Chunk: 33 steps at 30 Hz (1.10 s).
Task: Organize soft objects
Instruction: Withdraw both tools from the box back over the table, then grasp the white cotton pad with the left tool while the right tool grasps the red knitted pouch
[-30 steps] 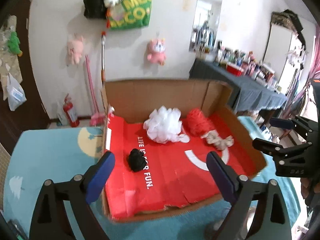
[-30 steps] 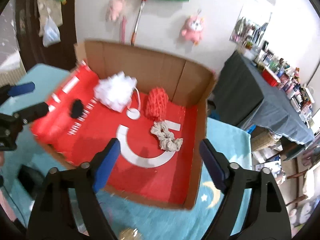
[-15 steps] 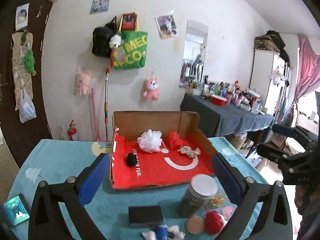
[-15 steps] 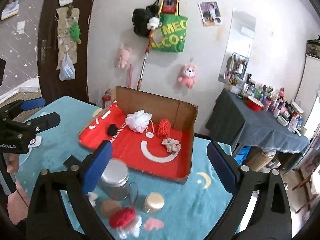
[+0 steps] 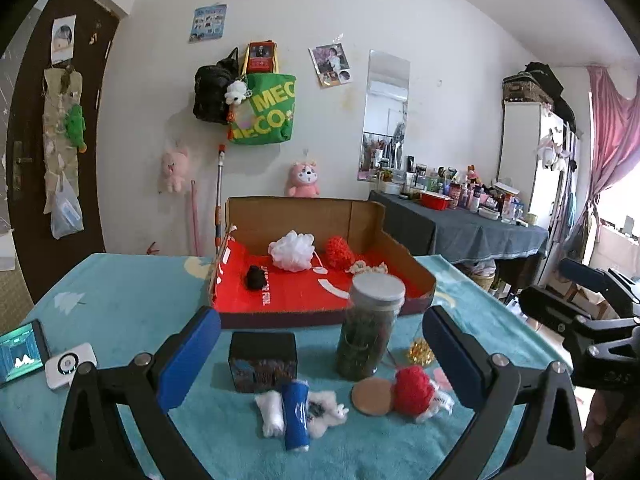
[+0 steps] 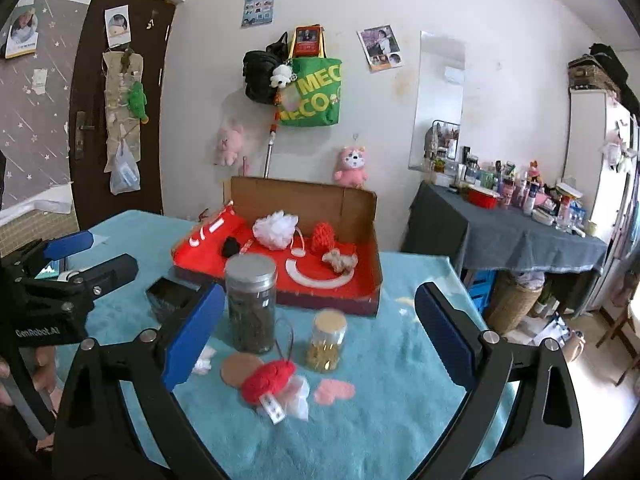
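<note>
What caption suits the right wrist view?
Right gripper, jaws opening and empty, faces a red knit, two jars and a half-filled box.

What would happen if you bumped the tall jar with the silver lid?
The tall jar looks narrow for its height, so it might tip, then roll. It seems full of dark stuff, so probably heavyish. Its sides look smooth, maybe slippery.

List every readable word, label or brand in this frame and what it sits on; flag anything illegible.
"MEC" over "ECO": green tote bag on the wall, letters cut off.
"GenRobot.AI": body of the left gripper.
White lettering on the red box liner: too blurred here.
Wall posters, red yarn tag, phone screen: too small.
</note>
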### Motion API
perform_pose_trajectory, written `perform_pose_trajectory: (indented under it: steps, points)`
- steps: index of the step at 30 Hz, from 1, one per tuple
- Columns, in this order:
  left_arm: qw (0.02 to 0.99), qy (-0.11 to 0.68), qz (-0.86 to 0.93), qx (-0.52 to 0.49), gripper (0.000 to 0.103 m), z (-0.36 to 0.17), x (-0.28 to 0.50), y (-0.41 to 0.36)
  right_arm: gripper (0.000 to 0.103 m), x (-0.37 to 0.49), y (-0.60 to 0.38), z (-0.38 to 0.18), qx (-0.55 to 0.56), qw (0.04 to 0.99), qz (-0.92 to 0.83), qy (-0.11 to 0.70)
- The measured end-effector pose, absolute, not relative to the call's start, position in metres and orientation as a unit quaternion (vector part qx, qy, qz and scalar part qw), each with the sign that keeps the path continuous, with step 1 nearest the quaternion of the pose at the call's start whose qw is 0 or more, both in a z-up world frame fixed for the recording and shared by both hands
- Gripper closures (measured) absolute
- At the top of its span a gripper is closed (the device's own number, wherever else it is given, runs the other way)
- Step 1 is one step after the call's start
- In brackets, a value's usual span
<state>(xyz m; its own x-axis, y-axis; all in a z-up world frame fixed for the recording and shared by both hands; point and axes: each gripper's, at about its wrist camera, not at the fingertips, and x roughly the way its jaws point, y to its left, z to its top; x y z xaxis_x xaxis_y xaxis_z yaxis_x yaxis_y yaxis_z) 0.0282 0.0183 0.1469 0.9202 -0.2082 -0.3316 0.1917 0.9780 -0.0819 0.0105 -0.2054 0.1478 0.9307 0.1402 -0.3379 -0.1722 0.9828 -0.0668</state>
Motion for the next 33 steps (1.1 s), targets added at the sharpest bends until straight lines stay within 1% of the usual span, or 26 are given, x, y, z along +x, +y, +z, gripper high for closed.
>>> perform_pose_trajectory:
  steps: [7,13,21,26,33]
  points:
    - [0.976,0.191,-0.101,-0.029,0.000,0.110,0.019,0.014,0.004,-0.001,-0.213,0.111,-0.035,0.985,0.054,0.162]
    - [0.973,0.210,-0.093,-0.026,0.000,0.088,0.023,0.013,0.004,0.005,-0.220,0.077,-0.013,0.979,0.057,0.196]
    - [0.962,0.256,-0.089,-0.030,0.000,0.053,0.031,0.014,0.004,0.016,-0.218,0.036,-0.008,0.969,0.057,0.239]
    - [0.959,0.269,-0.081,-0.024,0.000,0.041,0.033,0.015,0.004,0.022,-0.218,0.023,0.000,0.965,0.058,0.255]
    - [0.959,0.272,-0.074,-0.030,0.000,0.040,0.038,0.023,0.004,0.028,-0.215,0.016,0.001,0.962,0.061,0.267]
